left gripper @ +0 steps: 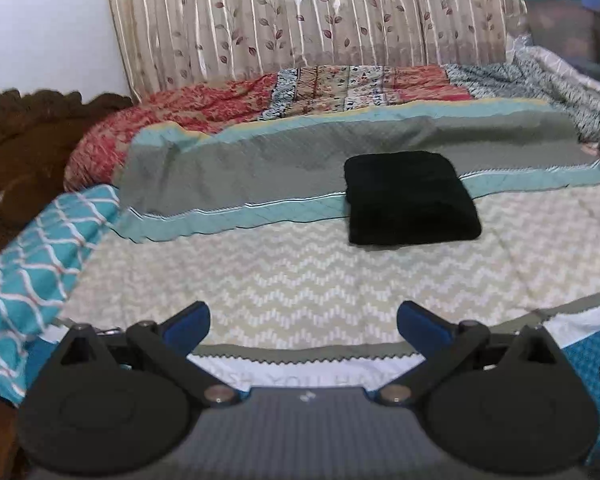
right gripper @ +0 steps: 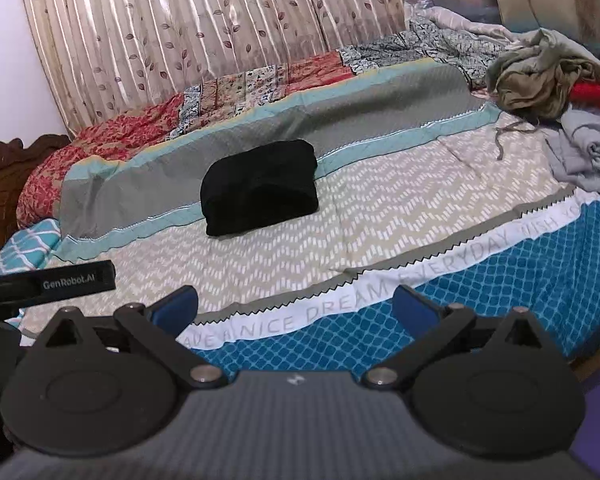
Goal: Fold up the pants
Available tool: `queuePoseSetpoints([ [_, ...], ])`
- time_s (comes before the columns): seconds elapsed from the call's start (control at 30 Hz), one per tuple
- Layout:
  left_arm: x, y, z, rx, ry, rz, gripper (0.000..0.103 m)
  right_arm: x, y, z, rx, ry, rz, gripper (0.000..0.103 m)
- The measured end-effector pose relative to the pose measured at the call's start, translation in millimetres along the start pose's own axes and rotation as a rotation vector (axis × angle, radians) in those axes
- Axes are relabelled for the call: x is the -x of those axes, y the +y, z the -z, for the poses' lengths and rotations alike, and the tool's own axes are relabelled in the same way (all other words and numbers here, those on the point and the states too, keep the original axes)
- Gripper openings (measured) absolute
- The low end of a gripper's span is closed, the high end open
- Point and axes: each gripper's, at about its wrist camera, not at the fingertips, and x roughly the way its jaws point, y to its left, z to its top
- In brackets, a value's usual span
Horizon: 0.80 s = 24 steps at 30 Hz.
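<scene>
The black pants (left gripper: 410, 196) lie folded into a compact rectangle on the bed, across the teal band of the quilt (left gripper: 260, 280). The same bundle (right gripper: 260, 186) shows in the right wrist view, left of centre. My left gripper (left gripper: 303, 326) hangs open over the near edge of the bed, well short of the pants, with nothing between its blue pads. My right gripper (right gripper: 296, 308) is likewise wide open and empty, above the blue checked strip of the bedspread (right gripper: 500, 280). The side of the left gripper, a black bar with white lettering (right gripper: 52, 282), shows at the left of the right wrist view.
A heap of unfolded clothes, olive, red and grey (right gripper: 560, 92), lies at the right of the bed. A red patterned quilt (left gripper: 172, 116) runs along the back under a leaf-print curtain (left gripper: 300, 12). A carved wooden headboard (left gripper: 28, 152) stands at left. Storage boxes (left gripper: 560, 20) sit far right.
</scene>
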Motion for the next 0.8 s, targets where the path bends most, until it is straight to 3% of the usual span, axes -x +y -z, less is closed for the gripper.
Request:
queuePoseSetpoints([
  [0.47, -25.6, -4.5, 6.3, 0.01, 0.144, 0.066, 0.103, -28.5, -4.6, 7.7, -0.047, 0.069, -0.005, 0.103],
  [0.8, -36.5, -5.6, 7.4, 0.025, 0.202, 0.099, 0.103, -39.1, -8.7, 9.6, -0.065, 0.103, -0.004, 0.103],
])
